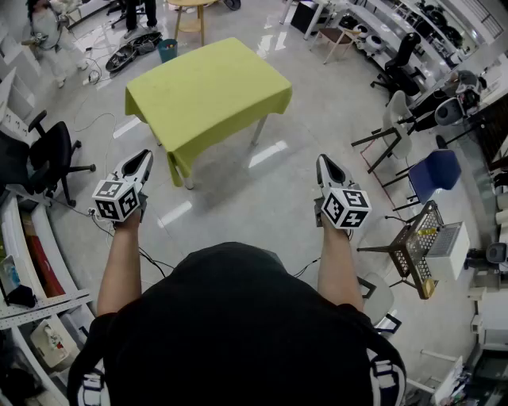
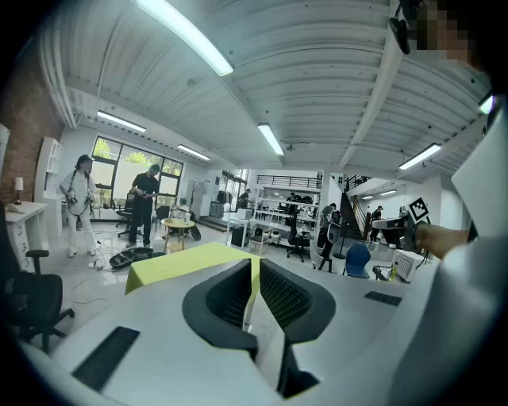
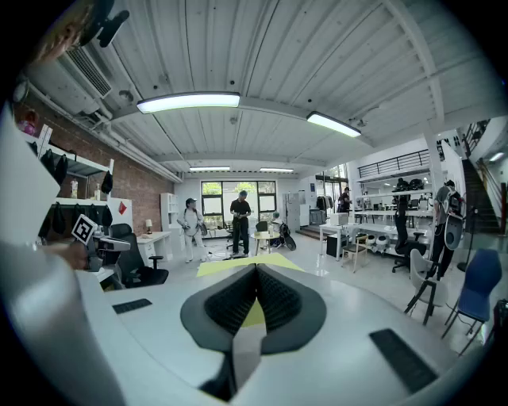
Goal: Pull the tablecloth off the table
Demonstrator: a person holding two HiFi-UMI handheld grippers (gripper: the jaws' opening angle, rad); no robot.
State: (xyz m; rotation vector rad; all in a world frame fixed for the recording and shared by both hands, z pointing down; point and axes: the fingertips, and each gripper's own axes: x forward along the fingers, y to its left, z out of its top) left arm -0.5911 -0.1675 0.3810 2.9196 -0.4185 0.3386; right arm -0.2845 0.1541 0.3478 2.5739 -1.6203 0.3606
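Note:
A yellow-green tablecloth (image 1: pixel 208 91) covers a small table with metal legs, standing ahead of me in the head view. It hangs down over the table's edges. Both grippers hover over the floor, short of the table's near side and apart from it. My left gripper (image 1: pixel 144 161) points at the near left corner. Its jaws are together with only a thin slit and nothing between them (image 2: pixel 255 262). My right gripper (image 1: pixel 324 163) is shut and empty (image 3: pixel 256 267). The cloth shows beyond the jaws as a yellow slab (image 2: pixel 178 263) and a yellow strip (image 3: pixel 226 267).
A black office chair (image 1: pixel 49 155) and shelving stand at the left. A white chair (image 1: pixel 395 119), a blue chair (image 1: pixel 435 174) and a wire basket stand (image 1: pixel 421 238) are at the right. Two people (image 3: pixel 214 218), a round wooden table (image 1: pixel 190 14) and floor cables lie beyond the table.

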